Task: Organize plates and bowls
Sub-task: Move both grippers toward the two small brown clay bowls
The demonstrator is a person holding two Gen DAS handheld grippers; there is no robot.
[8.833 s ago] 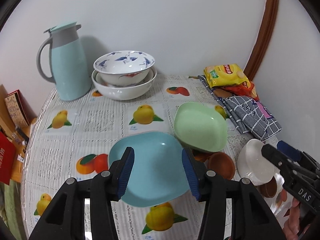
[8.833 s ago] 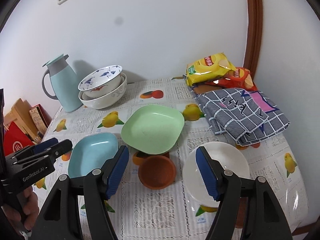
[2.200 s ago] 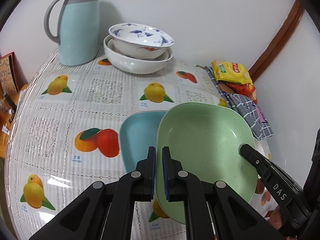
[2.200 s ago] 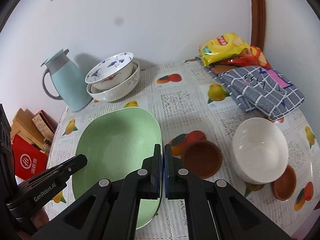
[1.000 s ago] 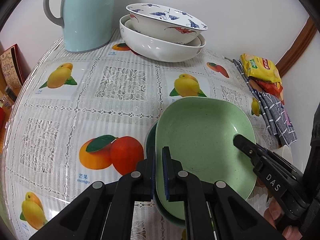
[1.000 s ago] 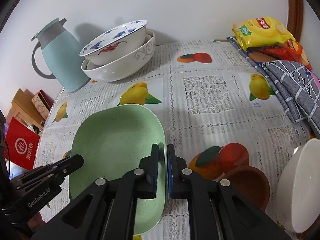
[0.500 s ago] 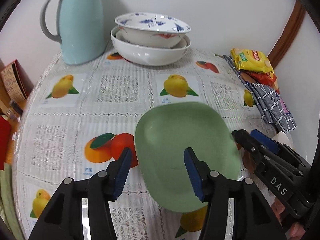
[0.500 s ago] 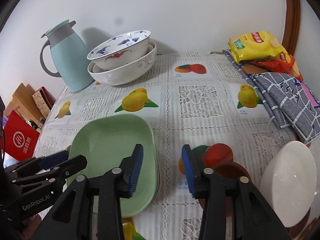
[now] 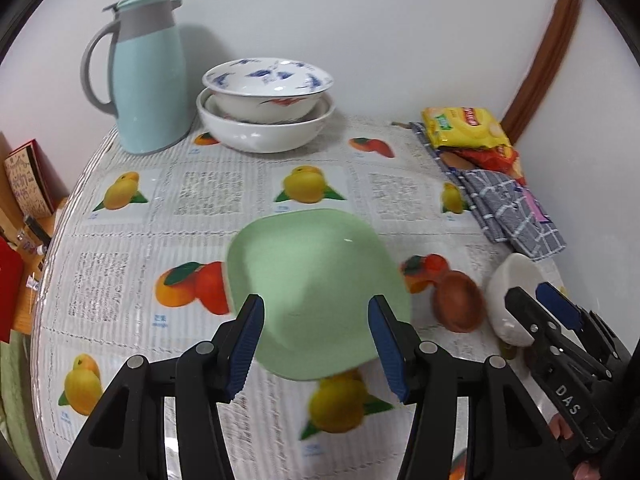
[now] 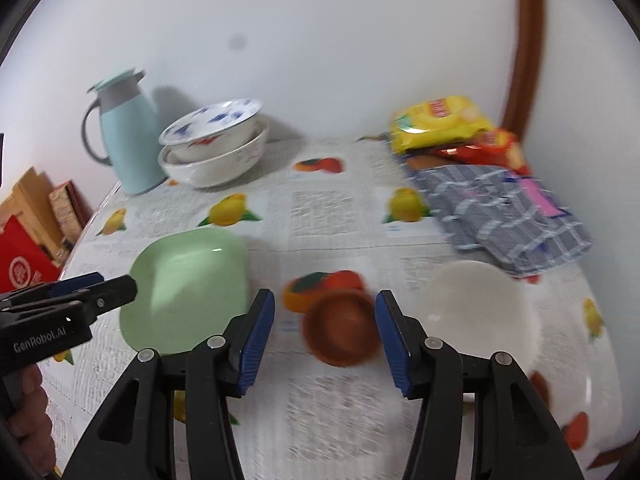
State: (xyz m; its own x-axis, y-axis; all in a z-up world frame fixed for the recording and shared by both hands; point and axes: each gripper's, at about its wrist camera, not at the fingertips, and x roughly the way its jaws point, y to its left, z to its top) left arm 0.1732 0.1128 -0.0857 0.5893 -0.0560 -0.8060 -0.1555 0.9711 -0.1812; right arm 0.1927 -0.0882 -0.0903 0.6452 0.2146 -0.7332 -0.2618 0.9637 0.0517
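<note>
Both released since 1 s ago: left gripper [image 9: 316, 344] and right gripper [image 10: 326, 330] spread, empty. Green plate [image 9: 316, 288] now flat on tablecloth [image 9: 224, 188], blue plate no longer visible. Brown bowl [image 10: 342, 332] and white bowl [image 10: 478, 308] right of it; thermos [image 9: 146, 76] at back.

Teal jug [image 9: 148, 76], snack bags [image 9: 466, 130] – on checked cloth [image 9: 508, 204], fruit-print tblcloth [image 9: 216, 192]

brown bowl [image 10: 342, 330] before right claw [image 10: 325, 338]
</note>
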